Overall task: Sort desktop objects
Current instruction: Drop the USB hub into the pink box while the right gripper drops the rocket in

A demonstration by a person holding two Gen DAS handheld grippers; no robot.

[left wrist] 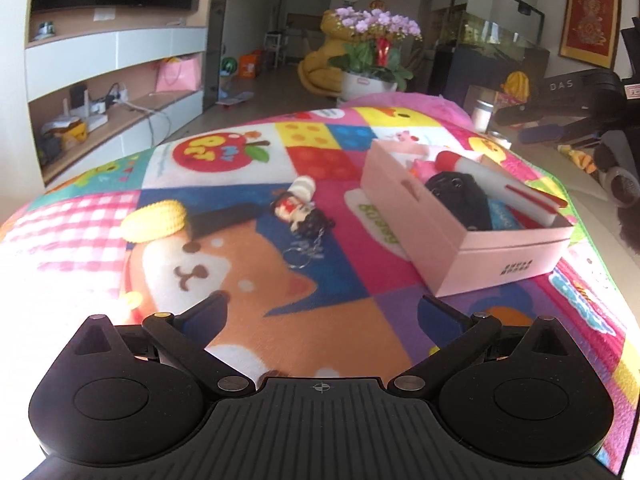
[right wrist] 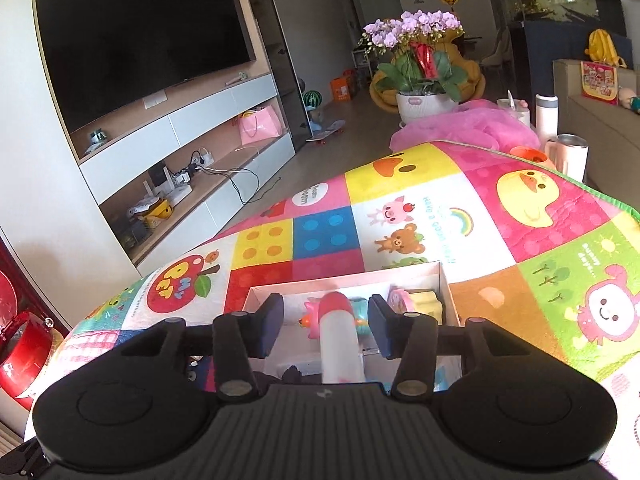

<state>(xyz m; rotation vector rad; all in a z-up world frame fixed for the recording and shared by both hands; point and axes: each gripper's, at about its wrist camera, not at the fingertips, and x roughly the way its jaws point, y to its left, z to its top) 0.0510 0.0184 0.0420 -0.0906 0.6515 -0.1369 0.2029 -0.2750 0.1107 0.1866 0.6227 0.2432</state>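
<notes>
A: Left wrist view: what did it show?

B: The left gripper [left wrist: 322, 312] hung over the blanket [left wrist: 100, 216] on the desk, its fingers [left wrist: 210, 312] spread wide with nothing between them. Ahead lay a doll keychain [left wrist: 302, 208] and a toy corn [left wrist: 154, 220], well apart. To the right stood the pink box [left wrist: 500, 256], holding a red-capped white tube [left wrist: 492, 176] and something black [left wrist: 460, 196].

A: Any writing?

B: "DAS" on the dark device [left wrist: 568, 92] beyond the desk. Small print on the box end was too blurred to read.

A: And the right wrist view?

B: The right gripper [right wrist: 324, 320] hovered over the box [right wrist: 448, 296], fingers [right wrist: 270, 320] partly apart. The tube [right wrist: 340, 336] lay between them, clear of both pads. The blanket [right wrist: 560, 280] read "Pet" on a red apple; other lettering was too small.
</notes>
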